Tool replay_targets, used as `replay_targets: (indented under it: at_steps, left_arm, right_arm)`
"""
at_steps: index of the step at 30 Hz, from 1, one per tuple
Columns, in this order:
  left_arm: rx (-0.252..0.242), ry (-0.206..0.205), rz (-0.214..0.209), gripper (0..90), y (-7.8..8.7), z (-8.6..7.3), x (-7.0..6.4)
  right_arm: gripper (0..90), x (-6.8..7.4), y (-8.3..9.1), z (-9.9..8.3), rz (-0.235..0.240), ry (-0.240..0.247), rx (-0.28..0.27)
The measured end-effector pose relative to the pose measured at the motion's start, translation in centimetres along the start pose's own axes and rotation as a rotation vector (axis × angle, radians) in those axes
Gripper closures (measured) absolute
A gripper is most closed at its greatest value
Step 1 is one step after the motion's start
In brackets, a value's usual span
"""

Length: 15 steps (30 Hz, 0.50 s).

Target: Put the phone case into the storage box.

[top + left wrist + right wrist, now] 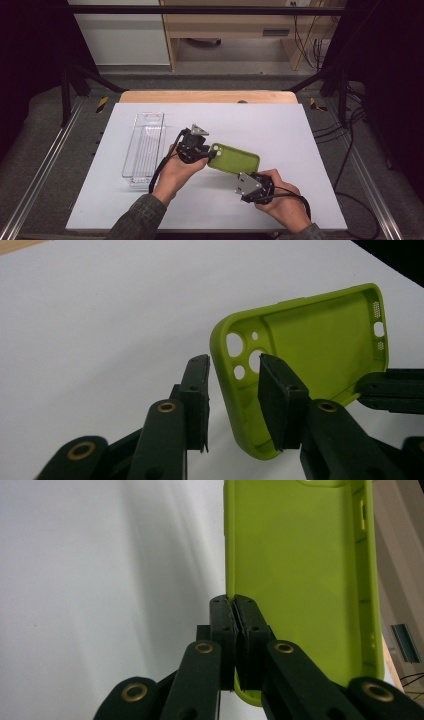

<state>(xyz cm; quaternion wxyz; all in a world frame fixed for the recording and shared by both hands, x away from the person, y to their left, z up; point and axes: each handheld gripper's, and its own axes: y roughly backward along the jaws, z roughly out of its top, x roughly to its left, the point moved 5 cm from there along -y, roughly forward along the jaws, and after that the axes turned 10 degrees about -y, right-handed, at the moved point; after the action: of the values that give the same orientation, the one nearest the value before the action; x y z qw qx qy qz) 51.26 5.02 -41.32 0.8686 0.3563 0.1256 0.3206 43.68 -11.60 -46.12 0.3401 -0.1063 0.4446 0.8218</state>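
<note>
The right gripper (234,605) pinches the bottom corner rim of the green phone case (234,161), holding it just above the white table (280,125) so the left gripper (234,385), jaws spread astride the camera-hole end's wall, can close on it.
</note>
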Motion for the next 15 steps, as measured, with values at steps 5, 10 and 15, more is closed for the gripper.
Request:
replay_targets:
  at_steps: [5,10,15]
  left_arm:
    - [0.006,0.011,-0.006,67.7,-0.10,-0.05,-0.03]
    - [0.009,0.021,-0.008,69.9,-0.16,-0.39,0.11]
    - [0.014,0.028,-0.001,72.1,-0.04,-0.63,0.35]
  right_arm:
    - [87.8,-0.05,0.02,0.01,-0.002,-0.001,0.001]
    - [87.8,0.04,0.09,0.09,0.001,0.003,0.002]
    - [87.8,0.23,-0.02,0.33,0.001,0.010,0.006]
